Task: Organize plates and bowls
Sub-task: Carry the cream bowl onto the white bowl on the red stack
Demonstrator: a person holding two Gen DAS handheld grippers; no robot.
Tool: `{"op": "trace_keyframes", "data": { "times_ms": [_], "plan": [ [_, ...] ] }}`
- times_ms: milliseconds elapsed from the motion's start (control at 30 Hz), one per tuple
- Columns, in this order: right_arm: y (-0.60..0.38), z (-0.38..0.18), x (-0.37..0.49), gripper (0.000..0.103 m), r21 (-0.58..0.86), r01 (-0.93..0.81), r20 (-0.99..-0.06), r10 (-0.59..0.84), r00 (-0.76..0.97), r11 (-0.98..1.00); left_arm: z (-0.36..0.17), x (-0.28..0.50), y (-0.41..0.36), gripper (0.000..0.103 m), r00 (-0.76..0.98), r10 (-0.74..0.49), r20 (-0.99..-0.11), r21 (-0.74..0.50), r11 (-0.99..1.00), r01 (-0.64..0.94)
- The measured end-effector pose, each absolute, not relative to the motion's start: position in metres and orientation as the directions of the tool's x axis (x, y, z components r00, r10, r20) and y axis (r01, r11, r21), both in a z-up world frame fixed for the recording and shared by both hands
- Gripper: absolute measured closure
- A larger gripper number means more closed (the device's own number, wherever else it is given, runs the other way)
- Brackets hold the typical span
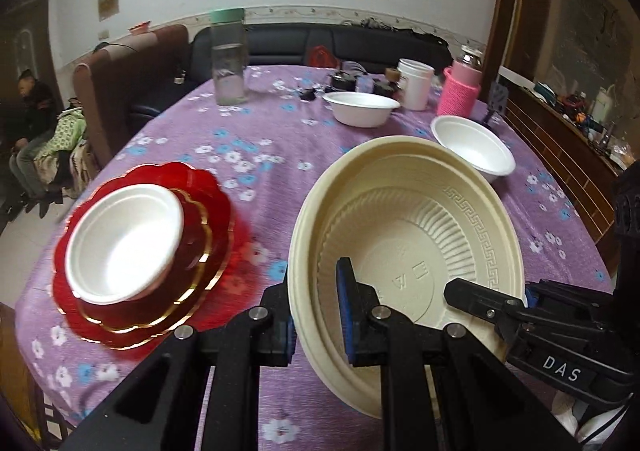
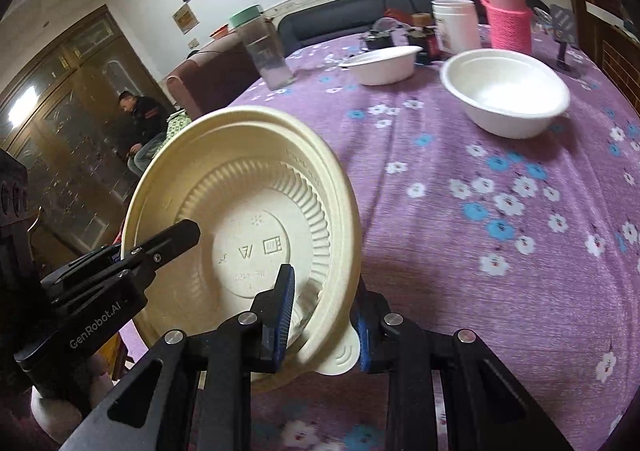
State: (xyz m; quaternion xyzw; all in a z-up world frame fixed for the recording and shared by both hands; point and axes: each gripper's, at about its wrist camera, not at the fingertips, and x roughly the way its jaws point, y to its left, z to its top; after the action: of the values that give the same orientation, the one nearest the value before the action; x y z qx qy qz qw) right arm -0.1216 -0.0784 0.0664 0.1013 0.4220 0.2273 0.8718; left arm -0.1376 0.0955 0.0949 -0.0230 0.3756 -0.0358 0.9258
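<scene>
- We hold the cream ribbed plastic bowls [image 1: 404, 227], nested as a pair, tilted above the purple flowered tablecloth [image 1: 248, 131]; the left gripper [image 1: 316, 315] is clamped on the near rim, one blue pad inside and one outside.
- The right gripper [image 2: 324, 315] is clamped on the opposite rim by its small tab; if we pull apart unevenly the thin rim may buckle, or the nested pair may separate and one drop.
- Both grips sit at the edge; a twist could slip a pad off.
- The small white foam bowl [image 1: 124, 243] on stacked red scalloped plates [image 1: 200, 291] sits just to the left; a sideways swing could knock it.
- Two more white foam bowls [image 2: 504, 91] lie ahead; we judge them safe for now.
</scene>
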Motion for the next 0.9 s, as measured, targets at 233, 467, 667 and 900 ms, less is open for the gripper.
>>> {"op": "trace_keyframes", "data": {
  "times_ms": [233, 467, 667, 900],
  "plan": [
    [-0.058, 0.076, -0.12, 0.074, 0.371, -0.335, -0.677, 0.5, 0.54, 0.866, 0.097, -0.143, 0.119, 0.086, 0.722, -0.061, -0.689, -0.083, 0.997, 0.005],
    [-0.032, 0.081, -0.118, 0.074, 0.377, -0.356, -0.67, 0.518, 0.532, 0.855, 0.098, -0.15, 0.144, 0.086, 0.735, -0.037, -0.677, -0.102, 0.994, -0.044],
    [-0.005, 0.086, -0.112, 0.075, 0.363, -0.387, -0.668, 0.526, 0.527, 0.848, 0.098, -0.152, 0.171, 0.086, 0.741, -0.009, -0.671, -0.122, 0.988, -0.098],
    [0.044, 0.098, -0.095, 0.075, 0.334, -0.451, -0.665, 0.546, 0.51, 0.828, 0.108, -0.149, 0.213, 0.086, 0.758, 0.067, -0.648, -0.111, 0.977, -0.182]
  ]
}}
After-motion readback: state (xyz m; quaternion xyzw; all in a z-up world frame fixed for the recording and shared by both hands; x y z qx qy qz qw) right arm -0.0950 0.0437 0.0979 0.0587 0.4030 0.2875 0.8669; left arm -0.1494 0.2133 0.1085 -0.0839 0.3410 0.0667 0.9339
